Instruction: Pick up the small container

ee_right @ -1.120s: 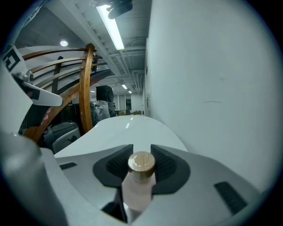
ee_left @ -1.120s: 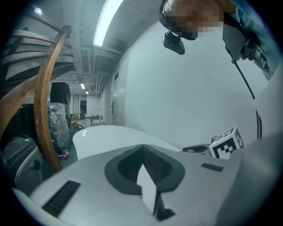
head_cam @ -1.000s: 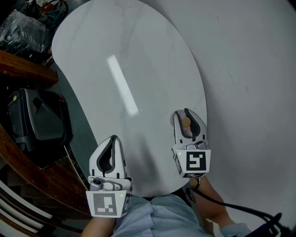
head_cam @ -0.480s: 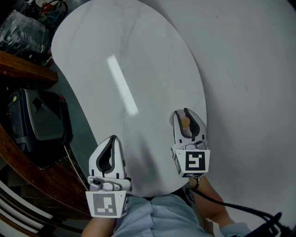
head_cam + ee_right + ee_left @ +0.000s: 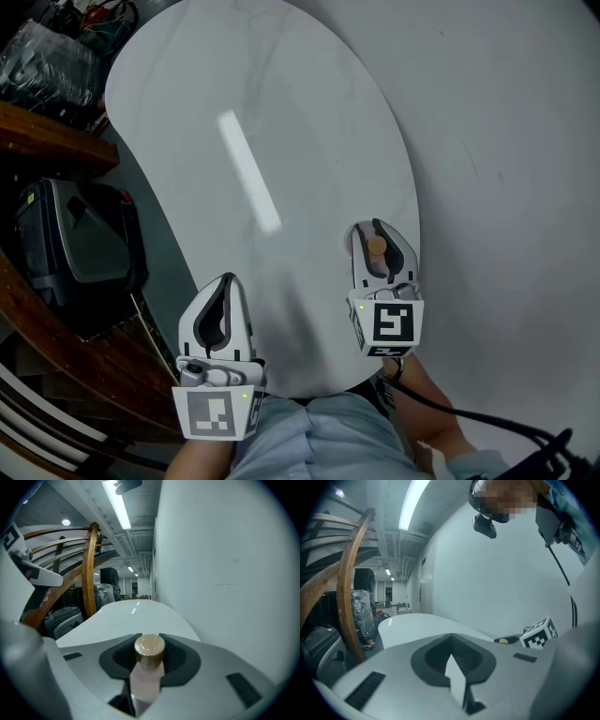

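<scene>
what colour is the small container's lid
Light tan, like wood; the lid shows best in the right gripper view.

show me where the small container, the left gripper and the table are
small container [image 5: 150,648]: right gripper view, on its round tan lid
left gripper [image 5: 229,279]: head view, midway between its fingertips
table [image 5: 309,122]: head view, on the bare white top

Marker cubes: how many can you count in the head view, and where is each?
2. One marker cube sits on the left gripper, lower left; the other on the right gripper, whose jaws have just been closing on the small container. None seems hidden.
</scene>
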